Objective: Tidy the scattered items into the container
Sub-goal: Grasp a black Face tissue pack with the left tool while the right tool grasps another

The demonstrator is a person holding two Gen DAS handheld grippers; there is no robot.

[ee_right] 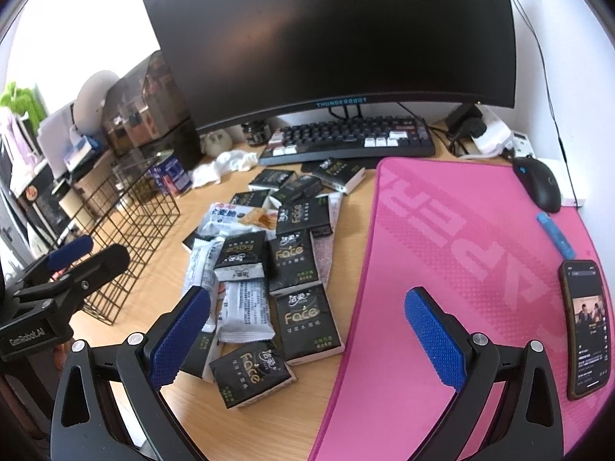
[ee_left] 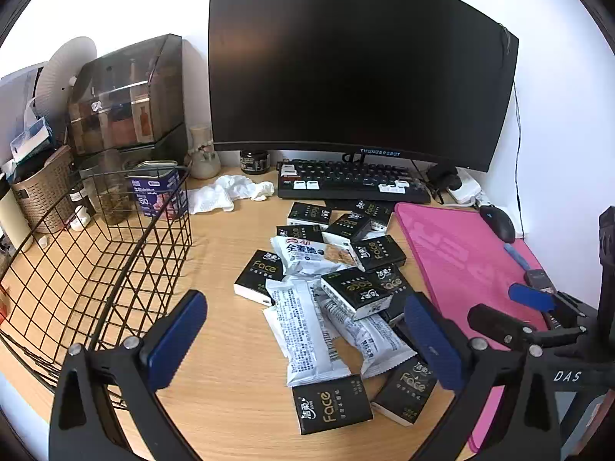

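Several black "Face" tissue packs (ee_left: 331,403) (ee_right: 307,317) and white snack packets (ee_left: 307,330) (ee_right: 246,309) lie in a heap on the wooden desk. An empty black wire basket (ee_left: 96,269) (ee_right: 130,223) stands left of the heap. My left gripper (ee_left: 307,330) is open and empty, hovering above the near end of the heap. My right gripper (ee_right: 307,330) is open and empty, over the heap's right edge by the pink mat. The right gripper also shows at the right of the left wrist view (ee_left: 530,299).
A pink desk mat (ee_right: 461,249) lies right of the heap, with a phone (ee_right: 588,326), a blue pen (ee_right: 555,234) and a mouse (ee_right: 538,186) on it. A keyboard (ee_left: 353,184), monitor (ee_left: 357,57), crumpled white cloth (ee_left: 230,192) and storage boxes (ee_left: 127,96) stand behind.
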